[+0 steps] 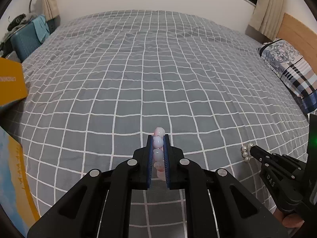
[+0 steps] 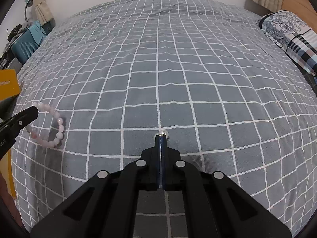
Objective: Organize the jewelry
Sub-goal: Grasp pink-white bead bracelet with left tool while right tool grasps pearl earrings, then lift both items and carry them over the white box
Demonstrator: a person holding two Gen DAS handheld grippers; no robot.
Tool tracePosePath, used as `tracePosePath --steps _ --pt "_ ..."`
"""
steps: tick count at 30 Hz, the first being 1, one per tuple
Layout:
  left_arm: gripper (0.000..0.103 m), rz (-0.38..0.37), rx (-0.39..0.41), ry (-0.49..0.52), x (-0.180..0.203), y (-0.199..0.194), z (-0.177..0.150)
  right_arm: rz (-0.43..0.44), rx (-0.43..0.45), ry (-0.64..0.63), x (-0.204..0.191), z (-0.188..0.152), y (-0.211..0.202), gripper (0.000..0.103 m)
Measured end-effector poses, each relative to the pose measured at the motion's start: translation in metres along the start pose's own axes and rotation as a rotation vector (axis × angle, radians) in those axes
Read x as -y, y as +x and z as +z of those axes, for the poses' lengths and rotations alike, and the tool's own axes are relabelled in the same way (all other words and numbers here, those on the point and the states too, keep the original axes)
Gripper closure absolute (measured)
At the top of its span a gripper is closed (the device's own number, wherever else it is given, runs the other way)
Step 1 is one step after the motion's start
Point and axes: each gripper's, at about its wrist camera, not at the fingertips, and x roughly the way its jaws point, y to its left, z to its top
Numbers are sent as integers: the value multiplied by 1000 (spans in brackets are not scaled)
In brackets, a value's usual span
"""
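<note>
Left gripper (image 1: 158, 138) clamps the pink bead bracelet (image 2: 52, 127); right gripper (image 2: 161, 136) pinches the pearl piece (image 1: 245, 152) at its tip, which may slip free.

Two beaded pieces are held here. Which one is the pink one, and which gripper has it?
The pink bead bracelet, a full loop of large beads, is clamped in the left gripper. The right gripper pinches the other, a short pearl piece of small white pearls.
</note>
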Motion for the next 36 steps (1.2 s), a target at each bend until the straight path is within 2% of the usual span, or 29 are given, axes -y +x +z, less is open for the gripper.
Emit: tracePosePath --steps 23,36 --pt "94 -15 98 11 7 -50 7 26 105 -23 -6 4 -48 103" --pt "94 8 105 25 7 -56 9 14 151 -39 -15 -1 -73 103"
